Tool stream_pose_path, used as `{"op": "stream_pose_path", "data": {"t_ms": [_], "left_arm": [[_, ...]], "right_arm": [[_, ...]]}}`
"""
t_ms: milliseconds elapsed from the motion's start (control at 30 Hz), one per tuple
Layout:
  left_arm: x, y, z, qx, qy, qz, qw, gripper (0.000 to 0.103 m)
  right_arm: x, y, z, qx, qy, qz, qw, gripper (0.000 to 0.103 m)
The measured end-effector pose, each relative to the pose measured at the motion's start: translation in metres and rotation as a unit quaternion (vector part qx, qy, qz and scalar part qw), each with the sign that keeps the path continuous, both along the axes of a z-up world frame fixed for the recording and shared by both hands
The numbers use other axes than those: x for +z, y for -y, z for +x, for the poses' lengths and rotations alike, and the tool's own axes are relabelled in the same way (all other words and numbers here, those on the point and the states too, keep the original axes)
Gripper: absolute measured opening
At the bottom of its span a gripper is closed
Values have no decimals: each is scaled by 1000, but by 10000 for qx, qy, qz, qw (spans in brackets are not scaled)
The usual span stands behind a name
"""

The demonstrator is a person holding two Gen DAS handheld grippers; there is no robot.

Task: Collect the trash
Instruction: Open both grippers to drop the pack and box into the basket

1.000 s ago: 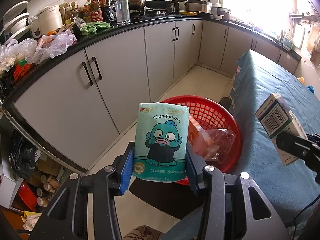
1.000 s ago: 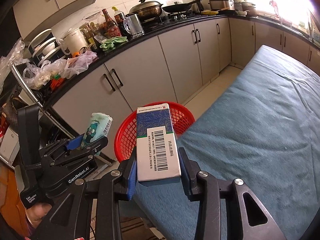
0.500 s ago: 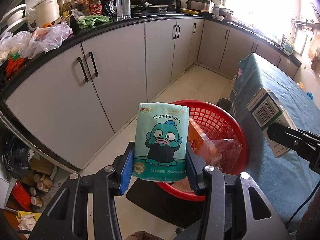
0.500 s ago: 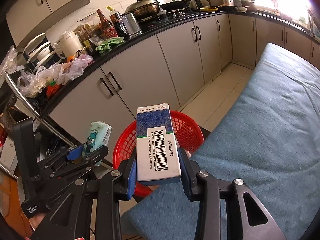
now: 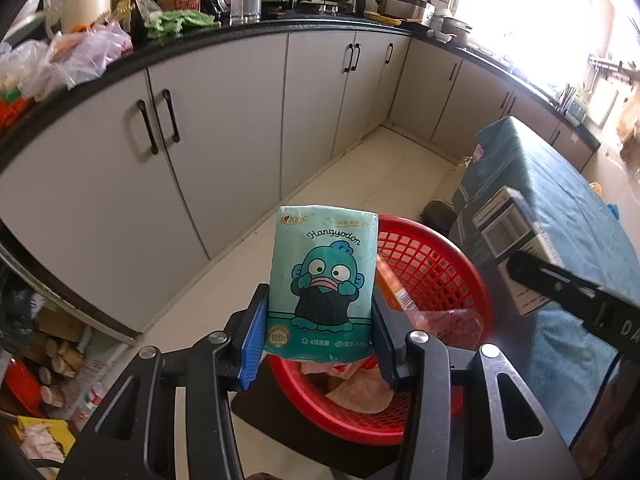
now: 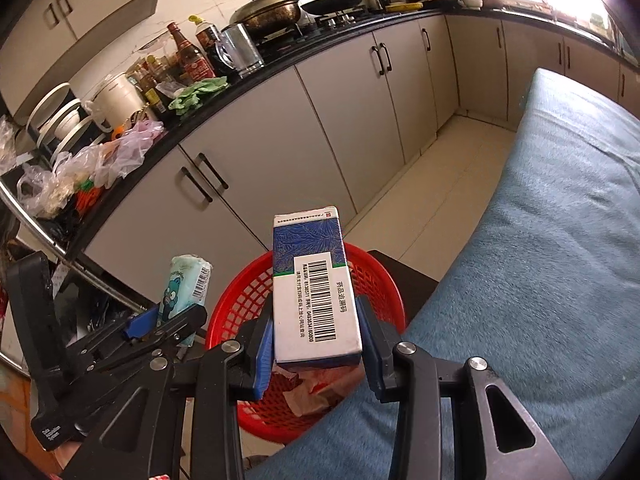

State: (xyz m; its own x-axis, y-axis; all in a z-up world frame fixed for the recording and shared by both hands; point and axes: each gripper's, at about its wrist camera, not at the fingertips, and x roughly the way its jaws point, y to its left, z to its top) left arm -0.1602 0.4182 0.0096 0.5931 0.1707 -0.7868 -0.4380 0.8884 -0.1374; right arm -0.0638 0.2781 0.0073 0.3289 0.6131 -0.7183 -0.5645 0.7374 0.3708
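Red basket [image 5: 436,264]: one; tissue pack [image 5: 323,288], box [image 6: 314,292]: one each.

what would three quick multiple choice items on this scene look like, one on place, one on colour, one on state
1. Where is the basket?
A. on the counter
B. low beside the blue-covered table
C. on the table

2. What colour is the basket?
A. red
B. green
C. white

3. What is the left tool doing?
A. open, holding nothing
B. shut on the tissue pack
C. shut on the box

Answers: 1 B, it sits below the table edge; 2 A, red mesh wall; 3 B, both fingers press the pack, while the right tool grips the box.
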Motion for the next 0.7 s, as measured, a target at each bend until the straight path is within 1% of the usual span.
{"op": "stream_pose_path", "data": {"t_ms": [200,400,433,533,567,600,633,700], "left_arm": [[-8,0,12,-36,-51,-99,9999,46],[-10,2,11,-62,14,-117,9999,50],[-10,1,10,-66,13,-115,9999,50],[-10,1,8,-73,2,-86,9999,51],[-9,2,7,-81,5,-84,9999,52],[-9,3,6,-89,14,-79,9999,57],[-7,5,4,-93,31,-70,9999,62],[-4,7,0,-90,66,-40,9999,66]], "right_arm": [[-12,-5,10,-8,-137,-13,9999,40],[-15,-6,12,52,-188,79,9998,42],[-15,-6,13,54,-200,102,9997,44],[-14,-4,13,51,-223,203,9995,55],[-13,-3,13,41,-213,227,9995,61],[-12,-2,12,30,-194,251,9995,65],[-11,-1,11,14,-169,266,9995,65],[-8,1,9,-17,-132,313,9994,66]]}}
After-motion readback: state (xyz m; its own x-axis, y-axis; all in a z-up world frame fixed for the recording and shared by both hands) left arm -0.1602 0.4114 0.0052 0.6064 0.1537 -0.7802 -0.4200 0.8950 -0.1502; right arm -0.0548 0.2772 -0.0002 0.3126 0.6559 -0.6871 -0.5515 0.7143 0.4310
